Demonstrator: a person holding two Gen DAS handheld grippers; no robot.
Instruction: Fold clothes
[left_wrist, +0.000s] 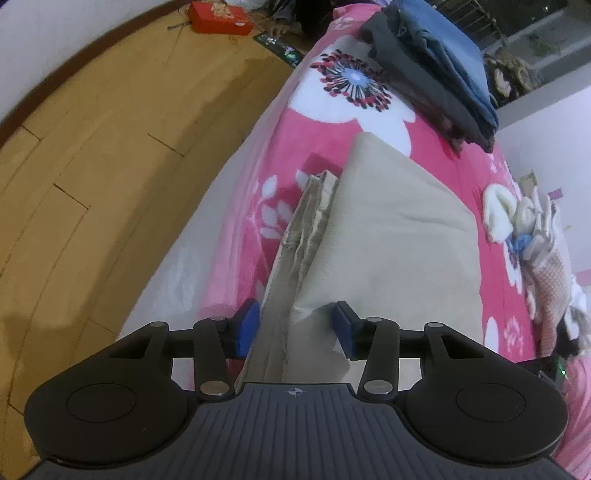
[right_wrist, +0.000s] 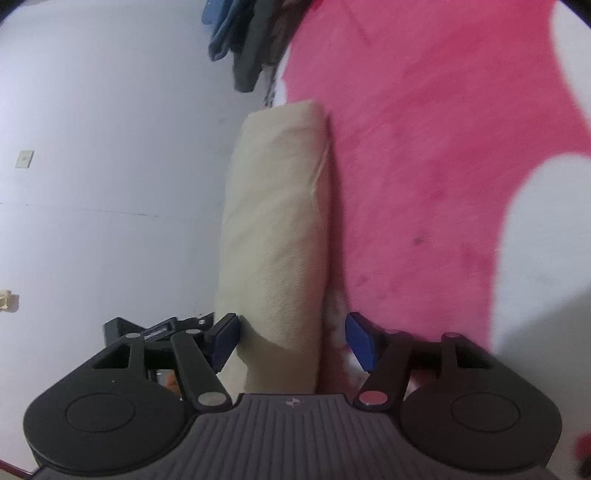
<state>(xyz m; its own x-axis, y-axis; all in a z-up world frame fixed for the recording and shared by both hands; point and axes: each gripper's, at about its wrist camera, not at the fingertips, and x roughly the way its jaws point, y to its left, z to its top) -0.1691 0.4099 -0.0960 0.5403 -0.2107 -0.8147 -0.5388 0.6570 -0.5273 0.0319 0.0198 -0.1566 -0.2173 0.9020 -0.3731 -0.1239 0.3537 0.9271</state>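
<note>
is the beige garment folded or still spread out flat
Folded: the beige garment lies as a compact block on the pink blanket, stacked layer edges showing along one side.

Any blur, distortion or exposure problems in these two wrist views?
Left wrist: strong fisheye bends the wooden floor; beige garment fairly sharp; far edge dim. Right wrist: softer, pink blanket smeared; beige garment weave readable; wall flat, evenly lit.
</note>
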